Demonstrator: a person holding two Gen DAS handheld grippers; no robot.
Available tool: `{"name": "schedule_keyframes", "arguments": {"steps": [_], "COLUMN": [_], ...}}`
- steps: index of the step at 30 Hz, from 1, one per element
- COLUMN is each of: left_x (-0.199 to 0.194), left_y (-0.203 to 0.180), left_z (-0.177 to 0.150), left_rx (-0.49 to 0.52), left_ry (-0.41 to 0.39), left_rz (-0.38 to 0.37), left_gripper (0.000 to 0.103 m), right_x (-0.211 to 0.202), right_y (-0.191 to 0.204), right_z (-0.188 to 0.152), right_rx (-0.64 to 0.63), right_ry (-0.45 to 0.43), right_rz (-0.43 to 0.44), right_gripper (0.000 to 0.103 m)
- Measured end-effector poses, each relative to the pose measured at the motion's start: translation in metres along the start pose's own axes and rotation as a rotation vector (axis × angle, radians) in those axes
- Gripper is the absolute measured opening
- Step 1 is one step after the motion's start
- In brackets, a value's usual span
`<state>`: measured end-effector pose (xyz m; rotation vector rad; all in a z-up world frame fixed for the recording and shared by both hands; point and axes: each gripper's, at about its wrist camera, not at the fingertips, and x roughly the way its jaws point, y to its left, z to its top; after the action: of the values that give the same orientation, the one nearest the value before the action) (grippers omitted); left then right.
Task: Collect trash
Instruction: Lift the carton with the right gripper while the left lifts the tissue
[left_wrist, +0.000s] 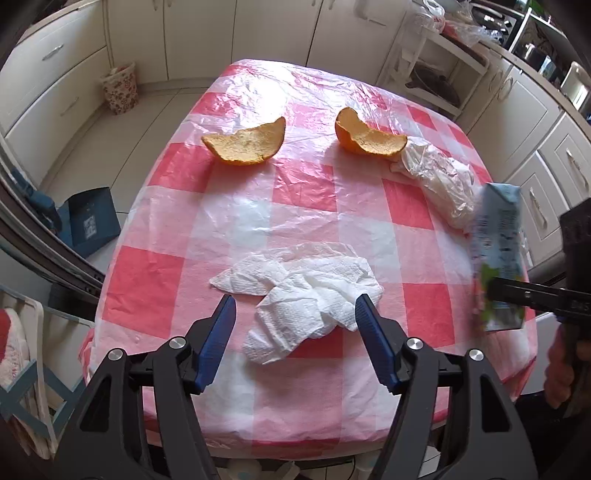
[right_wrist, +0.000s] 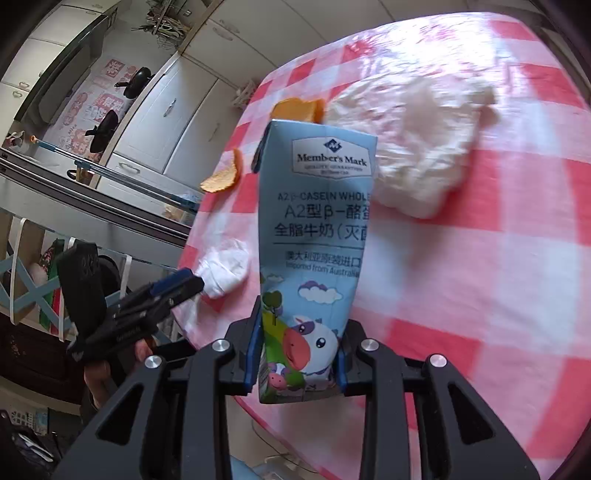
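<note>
A crumpled white paper towel (left_wrist: 306, 291) lies on the red-and-white checked tablecloth (left_wrist: 306, 195). My left gripper (left_wrist: 295, 301) is open, its blue fingers on either side of the towel's near part, not pressing it. My right gripper (right_wrist: 301, 332) is shut on the lower end of a blue milk carton (right_wrist: 317, 221), which stands upright off the table; the carton (left_wrist: 498, 254) also shows at the right edge of the left wrist view. Two orange peels (left_wrist: 247, 146) (left_wrist: 365, 138) lie further back. A crumpled clear plastic bag (left_wrist: 439, 177) rests beside the right peel.
A floral waste bin (left_wrist: 120, 88) stands on the floor at the far left by white cabinets. A blue dustpan (left_wrist: 92, 221) lies on the floor left of the table. A white shelf rack (left_wrist: 436, 74) stands behind the table. A person's hand (left_wrist: 561, 369) holds the right gripper.
</note>
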<state>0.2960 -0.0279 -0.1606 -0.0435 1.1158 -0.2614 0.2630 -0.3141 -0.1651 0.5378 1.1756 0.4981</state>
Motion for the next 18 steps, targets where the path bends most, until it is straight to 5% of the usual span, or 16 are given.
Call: {"name": "schedule_keyframes", "arguments": {"steps": [7,9,11,18], "left_x": [0.016,0.016,0.017,-0.006], "left_y": [-0.016,-0.021,-0.024,-0.020], "left_z": [0.001,0.003,0.004,0.005], "left_rx": [0.028,0.040,0.048,0.010], "left_ry": [0.008,-0.003,-0.001,-0.091], "left_rz": [0.062,0.060,0.039,-0.045], "left_gripper": [0.062,0.045,0.017,0.013], "right_x": [-0.026,-0.028,-0.027,-0.024], "right_y": [-0.022,-0.014,-0.006,0.006], "right_z": [-0.009,-0.010,-0.007,-0.008], "right_rx": [0.018,0.004,-0.005,-0.026], "right_ry": [-0.041,-0.054,-0.066,-0.083], "right_rz": [-0.032,-0.035,-0.041,-0.102], "right_gripper": [0.031,0.031,0.031,0.032]}}
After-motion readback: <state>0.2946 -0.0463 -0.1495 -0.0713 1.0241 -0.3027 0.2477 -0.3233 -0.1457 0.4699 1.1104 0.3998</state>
